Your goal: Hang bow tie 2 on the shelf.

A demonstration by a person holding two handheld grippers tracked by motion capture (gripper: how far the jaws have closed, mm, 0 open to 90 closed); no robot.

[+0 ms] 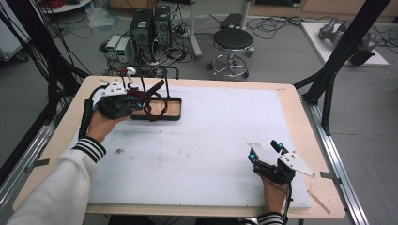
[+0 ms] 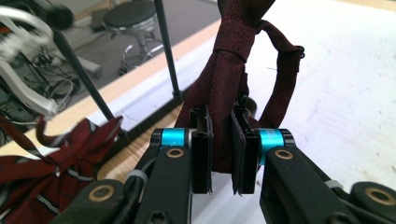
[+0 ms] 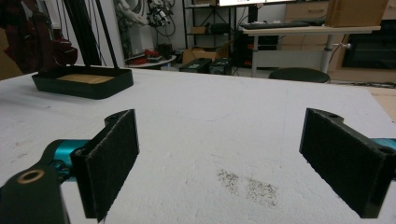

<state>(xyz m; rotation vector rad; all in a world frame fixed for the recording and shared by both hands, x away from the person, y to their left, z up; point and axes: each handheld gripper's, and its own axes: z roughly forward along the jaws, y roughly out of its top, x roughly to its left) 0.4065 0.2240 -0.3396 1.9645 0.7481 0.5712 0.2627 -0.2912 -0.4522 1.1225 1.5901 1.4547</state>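
A dark red necktie [image 2: 232,65] hangs knotted in a loop, and my left gripper [image 2: 223,122] is shut on its lower band. In the high view that gripper [image 1: 139,100] sits at the table's far left, holding the tie [image 1: 157,102] above a black tray [image 1: 179,110]. A second, striped red tie [image 2: 53,163] lies bunched at the left in the left gripper view. My right gripper [image 1: 265,151] rests near the front right of the white mat, open, with nothing between its pads [image 3: 114,161].
The black tray [image 3: 84,85] has thin upright rods [image 2: 166,51] rising from its back edge. A white mat [image 1: 220,140] covers most of the wooden table. A stool [image 1: 232,42], computers and cables stand on the floor beyond the far edge.
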